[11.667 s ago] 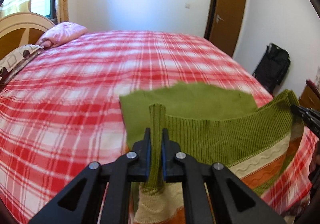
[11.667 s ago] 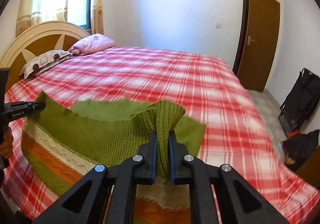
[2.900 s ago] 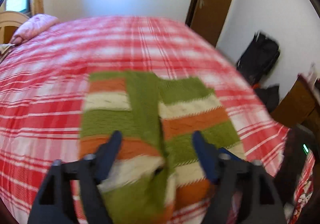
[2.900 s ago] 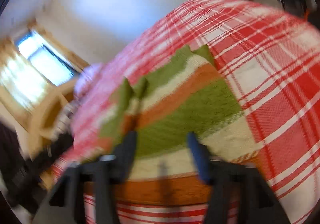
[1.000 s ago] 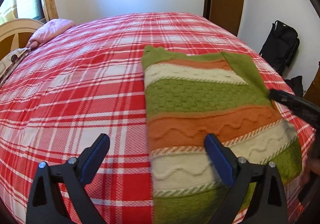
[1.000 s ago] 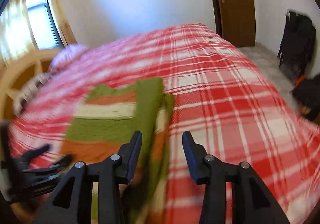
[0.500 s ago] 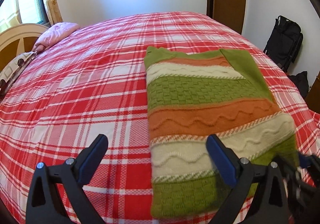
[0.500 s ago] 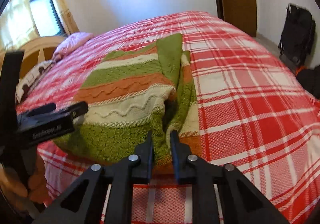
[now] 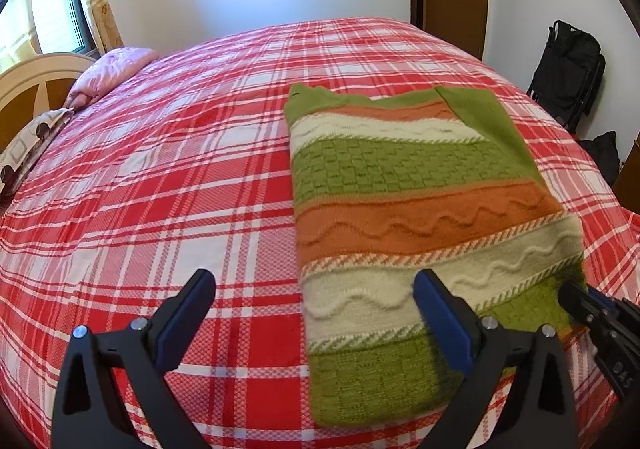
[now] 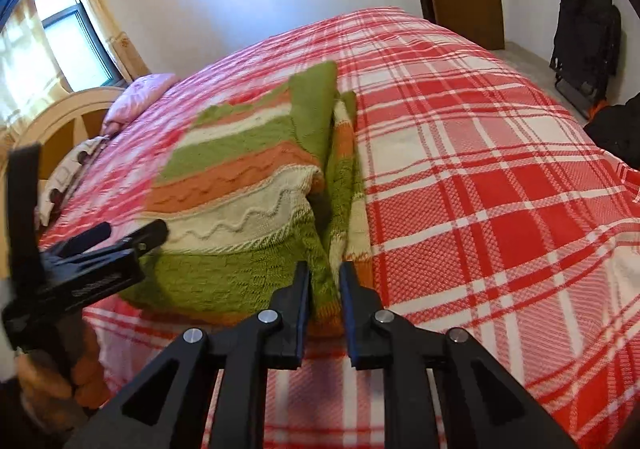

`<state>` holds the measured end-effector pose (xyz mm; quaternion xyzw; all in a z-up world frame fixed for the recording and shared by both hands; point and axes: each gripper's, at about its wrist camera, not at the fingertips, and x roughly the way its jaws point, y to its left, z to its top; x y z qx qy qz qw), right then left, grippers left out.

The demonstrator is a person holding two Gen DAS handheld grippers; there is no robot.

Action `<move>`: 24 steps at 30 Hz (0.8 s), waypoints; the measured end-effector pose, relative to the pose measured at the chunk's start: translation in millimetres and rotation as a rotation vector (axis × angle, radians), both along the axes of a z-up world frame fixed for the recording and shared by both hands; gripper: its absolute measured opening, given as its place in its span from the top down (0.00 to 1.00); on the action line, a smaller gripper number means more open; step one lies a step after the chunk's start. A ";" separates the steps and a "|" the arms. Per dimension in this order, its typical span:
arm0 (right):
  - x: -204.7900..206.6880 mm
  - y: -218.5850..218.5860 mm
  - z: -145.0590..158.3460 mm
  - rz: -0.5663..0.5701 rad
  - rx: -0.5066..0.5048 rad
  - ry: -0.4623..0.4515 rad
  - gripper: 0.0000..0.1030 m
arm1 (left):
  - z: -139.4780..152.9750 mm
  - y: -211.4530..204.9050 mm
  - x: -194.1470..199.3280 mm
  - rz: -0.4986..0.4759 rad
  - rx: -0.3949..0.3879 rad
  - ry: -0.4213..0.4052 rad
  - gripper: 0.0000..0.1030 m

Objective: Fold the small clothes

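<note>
Two grippers are working over one striped knit sweater (image 9: 416,193), which is lying on a red plaid bedspread (image 9: 180,169), near the bed's front edge, at about one o'clock from the left gripper's camera. The left gripper (image 9: 312,313) is hanging with its jaws spread wide and holding nothing; its left finger is hovering over bare bedspread and its right finger over the sweater's near cream band. The right gripper (image 10: 325,285) is sitting at six o'clock in its own view, its jaws having just been closing and now standing nearly together on a raised ridge of the sweater's near right corner, green knit pinched between the pads. In the left wrist view its tip is appearing at four o'clock, against the sweater's right edge. Judging by the layout, the sleeves are already lying folded in, with a green sleeve running along the right side, so the garment is forming a tidy rectangle. Remaining work, by estimate, is a grip on the near left corner and a final fold away from the person. A pink pillow (image 9: 112,73) is resting at ten o'clock.
</note>
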<state>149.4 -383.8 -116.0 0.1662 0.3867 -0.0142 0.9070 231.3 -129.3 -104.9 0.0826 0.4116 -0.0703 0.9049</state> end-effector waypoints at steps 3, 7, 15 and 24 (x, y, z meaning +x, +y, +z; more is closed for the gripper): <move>-4.8 -3.2 37.9 -0.047 -0.076 -0.126 0.85 | 13.2 8.5 -2.6 0.004 -0.010 -0.053 0.01; 34.9 7.8 66.6 0.024 -0.130 -0.176 0.85 | 26.0 16.4 5.0 0.030 -0.036 -0.100 0.01; 176.8 19.5 15.2 0.040 -0.216 0.064 0.85 | -3.0 -6.6 24.0 0.046 -0.028 -0.022 0.01; 208.5 -22.8 -9.8 -0.115 -0.169 0.041 0.86 | -5.5 -28.7 32.3 0.015 -0.006 -0.035 0.00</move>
